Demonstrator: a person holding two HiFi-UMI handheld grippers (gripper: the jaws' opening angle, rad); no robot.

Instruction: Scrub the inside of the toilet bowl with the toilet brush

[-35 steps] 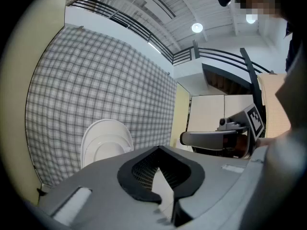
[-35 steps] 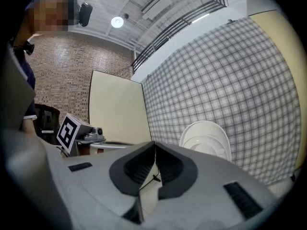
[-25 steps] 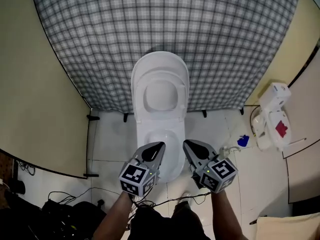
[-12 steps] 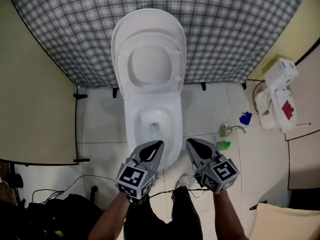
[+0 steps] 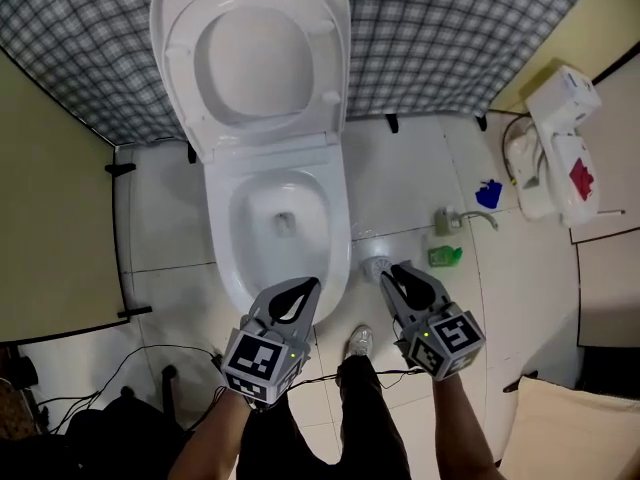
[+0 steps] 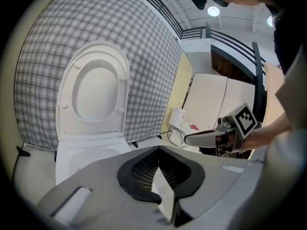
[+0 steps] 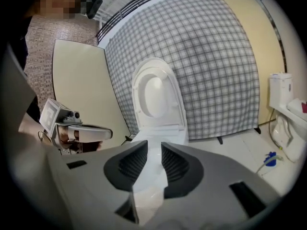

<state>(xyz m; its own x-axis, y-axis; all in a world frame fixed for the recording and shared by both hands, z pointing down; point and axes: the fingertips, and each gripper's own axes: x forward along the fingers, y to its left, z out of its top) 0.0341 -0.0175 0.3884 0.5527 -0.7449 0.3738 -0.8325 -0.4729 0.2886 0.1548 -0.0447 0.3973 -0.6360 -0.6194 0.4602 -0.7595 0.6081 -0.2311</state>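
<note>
The white toilet (image 5: 225, 268) stands with lid and seat (image 5: 250, 43) raised, and the bowl shows a little water at the bottom. My left gripper (image 5: 308, 286) hovers shut and empty over the bowl's front rim. My right gripper (image 5: 396, 272) hangs over the floor just right of the bowl. Its jaws have just been opening and stand open with nothing between them. A small round pale object (image 5: 375, 265) stands on the floor right in front of it; I cannot tell whether it is the brush. The right gripper view shows the toilet (image 7: 160, 133) straight ahead between the pads.
A checked curtain (image 5: 450, 28) hangs behind the toilet. On the tiled floor to the right lie a green item (image 5: 445, 257), a pale bottle (image 5: 444, 221) and a blue item (image 5: 488, 194). A white unit (image 5: 555, 143) stands at the far right. Cables (image 5: 150, 363) trail at the lower left.
The view has closed in on the toilet, and both grippers have come down to the front of the bowl. The right gripper's jaws have parted; the left's stay together.
</note>
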